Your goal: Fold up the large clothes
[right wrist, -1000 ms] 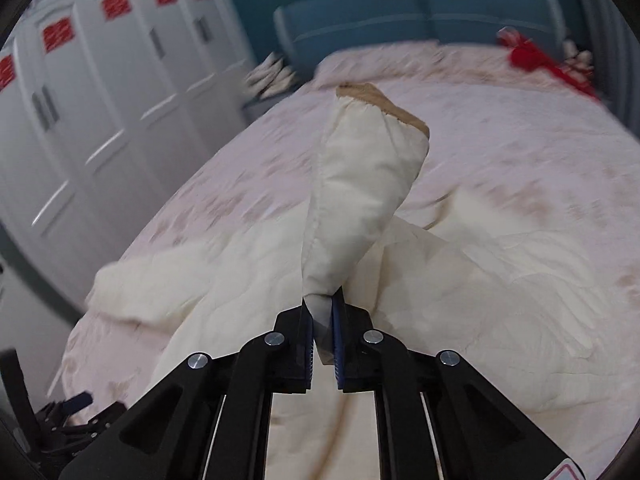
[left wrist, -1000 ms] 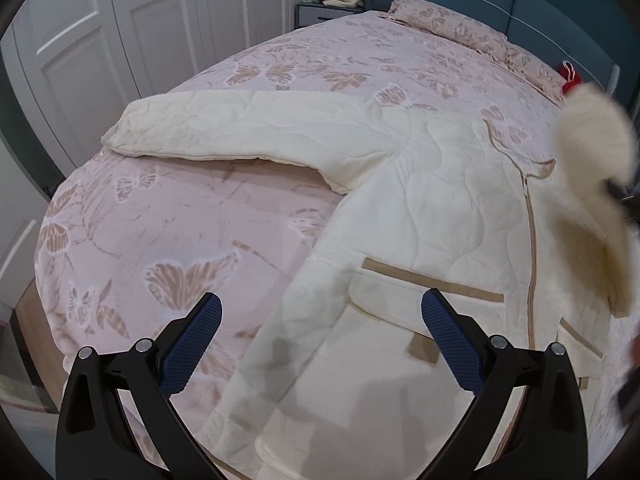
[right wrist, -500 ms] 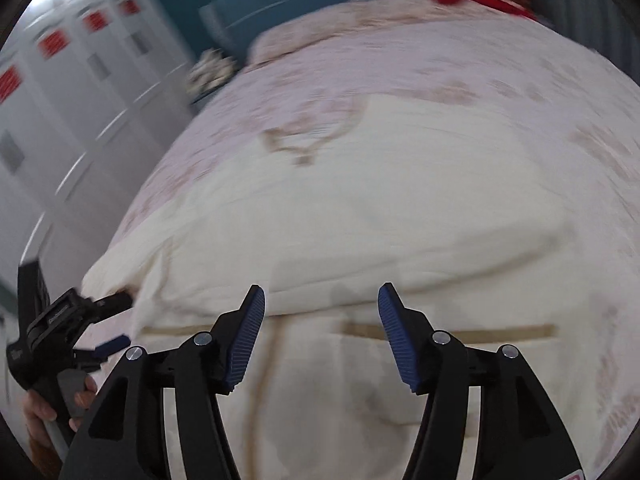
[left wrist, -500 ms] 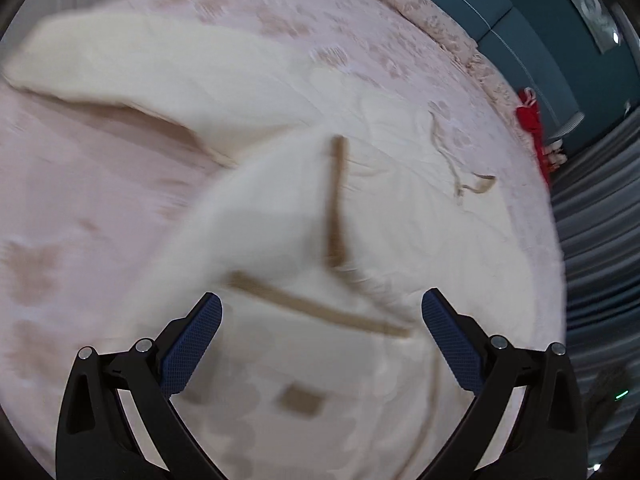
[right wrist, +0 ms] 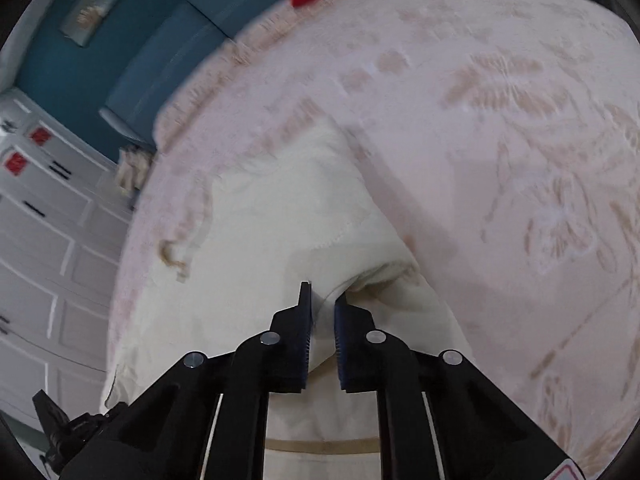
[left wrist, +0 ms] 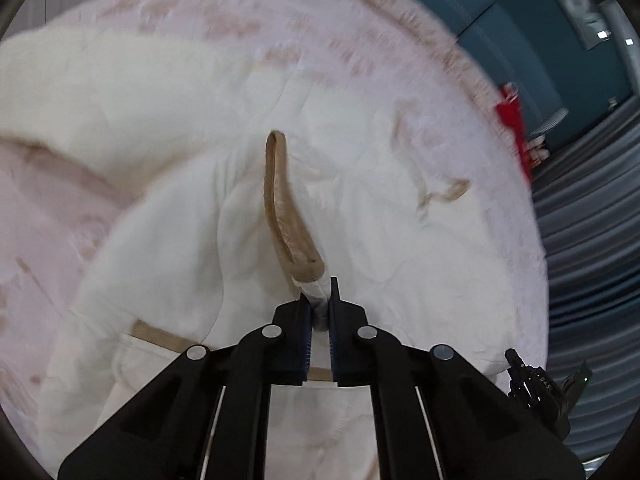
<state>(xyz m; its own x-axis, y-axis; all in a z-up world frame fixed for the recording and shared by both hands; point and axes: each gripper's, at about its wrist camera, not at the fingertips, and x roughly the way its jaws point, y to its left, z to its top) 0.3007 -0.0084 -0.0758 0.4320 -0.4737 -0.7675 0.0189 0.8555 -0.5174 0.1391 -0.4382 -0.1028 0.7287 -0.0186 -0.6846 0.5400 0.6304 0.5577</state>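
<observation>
Cream quilted coat [left wrist: 168, 216] spread across the pink bedspread [left wrist: 48, 216], hem running off the near edge and cut from view. My left gripper [left wrist: 319, 312] has just clamped shut on a tan-cuffed sleeve end [left wrist: 286, 216]; my right gripper [right wrist: 322, 312] has just been closing and pinches a bunched fold of the same coat. Both views blurred; far bed edge and red object [left wrist: 514, 120] hard to make out.

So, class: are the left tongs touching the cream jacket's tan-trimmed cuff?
Touching. The left wrist view shows the left tongs closed on the sleeve fabric just below the tan-trimmed cuff of the cream jacket.
</observation>
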